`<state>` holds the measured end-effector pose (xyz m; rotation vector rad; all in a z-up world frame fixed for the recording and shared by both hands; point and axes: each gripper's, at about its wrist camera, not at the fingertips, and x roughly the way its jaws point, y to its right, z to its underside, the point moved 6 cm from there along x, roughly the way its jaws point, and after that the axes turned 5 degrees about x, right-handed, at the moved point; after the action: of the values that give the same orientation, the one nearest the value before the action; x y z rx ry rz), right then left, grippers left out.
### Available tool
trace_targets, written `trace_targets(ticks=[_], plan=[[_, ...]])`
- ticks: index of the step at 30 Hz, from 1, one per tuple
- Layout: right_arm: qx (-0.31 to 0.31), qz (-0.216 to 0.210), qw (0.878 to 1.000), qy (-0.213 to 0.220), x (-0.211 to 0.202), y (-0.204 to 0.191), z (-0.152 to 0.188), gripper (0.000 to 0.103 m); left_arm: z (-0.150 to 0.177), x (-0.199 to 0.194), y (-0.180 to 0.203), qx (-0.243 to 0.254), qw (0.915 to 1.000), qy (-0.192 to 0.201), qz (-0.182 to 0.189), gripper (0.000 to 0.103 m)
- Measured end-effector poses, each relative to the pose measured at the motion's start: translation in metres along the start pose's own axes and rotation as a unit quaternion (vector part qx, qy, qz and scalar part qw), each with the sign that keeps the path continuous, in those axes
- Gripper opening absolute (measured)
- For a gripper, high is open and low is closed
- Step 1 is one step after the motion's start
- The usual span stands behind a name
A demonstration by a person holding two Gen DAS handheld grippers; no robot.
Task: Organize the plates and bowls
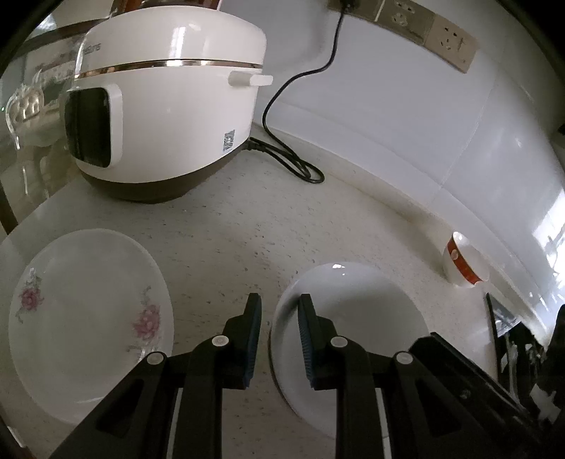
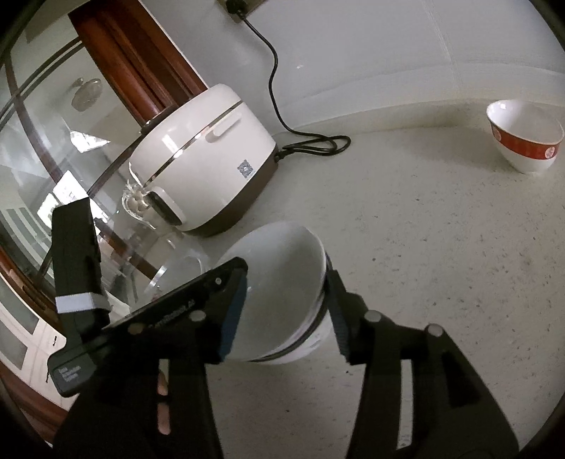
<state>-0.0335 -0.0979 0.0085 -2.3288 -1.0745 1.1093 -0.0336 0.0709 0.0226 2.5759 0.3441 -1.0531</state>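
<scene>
A plain white bowl (image 1: 353, 317) (image 2: 282, 293) sits near the front of the speckled counter (image 1: 229, 229). My left gripper (image 1: 279, 300) straddles its left rim with narrow jaws. One finger is over the inside, the other outside, and a strip of counter shows beside the rim. My right gripper (image 2: 286, 264) stands open around the bowl's wall, with neither pad pressing on it. A white plate with pink flowers (image 1: 88, 317) lies to the left. A red-banded bowl (image 1: 462, 261) (image 2: 522, 137) stands by the wall.
A white rice cooker (image 1: 169, 99) (image 2: 201, 159) stands at the back left, its black cord (image 1: 293, 162) looped on the counter and running up to wall sockets (image 1: 423, 28). A glass pane and wooden frame (image 2: 53, 159) border the left side. The tiled wall (image 1: 459, 141) closes the back.
</scene>
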Motion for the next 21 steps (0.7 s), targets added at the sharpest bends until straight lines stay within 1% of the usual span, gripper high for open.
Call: trace_targets(ticks=[1,2,3,5,6,7,8,9,10,12,16,21], plan=[[-0.001,0.002,1.000,0.003,-0.001,0.000,-0.001,0.061,-0.001,-0.002,-0.001,-0.003,1.0000,0.003,-0.001,0.025],[0.000,0.004,1.000,0.009,-0.003,0.000,-0.002,0.066,-0.002,-0.005,-0.001,-0.005,1.0000,0.008,0.001,0.025],[0.004,0.004,1.000,0.020,-0.008,0.002,-0.005,0.067,-0.004,-0.009,-0.001,-0.006,0.9999,0.015,0.002,0.026],[0.014,0.002,0.999,0.028,-0.012,0.006,-0.009,0.070,-0.006,-0.015,0.001,-0.001,0.9997,0.025,-0.007,0.037],[0.021,0.001,0.999,0.031,-0.015,0.009,-0.011,0.070,-0.008,-0.019,0.003,0.004,0.9994,0.032,-0.010,0.054],[0.028,0.001,0.999,0.034,-0.016,0.012,-0.012,0.071,-0.008,-0.022,0.005,0.005,0.9992,0.037,-0.011,0.074],[0.035,-0.001,0.999,0.035,-0.017,0.014,-0.013,0.072,-0.009,-0.025,0.005,0.006,0.9989,0.045,-0.014,0.081],[0.043,-0.004,0.998,0.034,-0.017,0.017,-0.014,0.073,-0.009,-0.029,0.007,0.008,0.9983,0.055,-0.019,0.085],[0.049,-0.009,0.998,0.031,-0.016,0.018,-0.014,0.074,-0.010,-0.033,0.008,0.013,0.9975,0.065,-0.026,0.085],[0.056,-0.016,0.998,0.024,-0.014,0.019,-0.013,0.075,-0.011,-0.037,0.011,0.026,0.9963,0.072,-0.039,0.086],[0.061,-0.017,0.998,0.018,-0.012,0.020,-0.011,0.081,-0.010,-0.036,0.011,0.037,0.9954,0.066,-0.058,0.088],[0.084,-0.017,0.996,0.024,-0.017,0.030,-0.015,0.085,-0.007,-0.035,0.016,0.048,0.9954,0.060,-0.058,0.088]])
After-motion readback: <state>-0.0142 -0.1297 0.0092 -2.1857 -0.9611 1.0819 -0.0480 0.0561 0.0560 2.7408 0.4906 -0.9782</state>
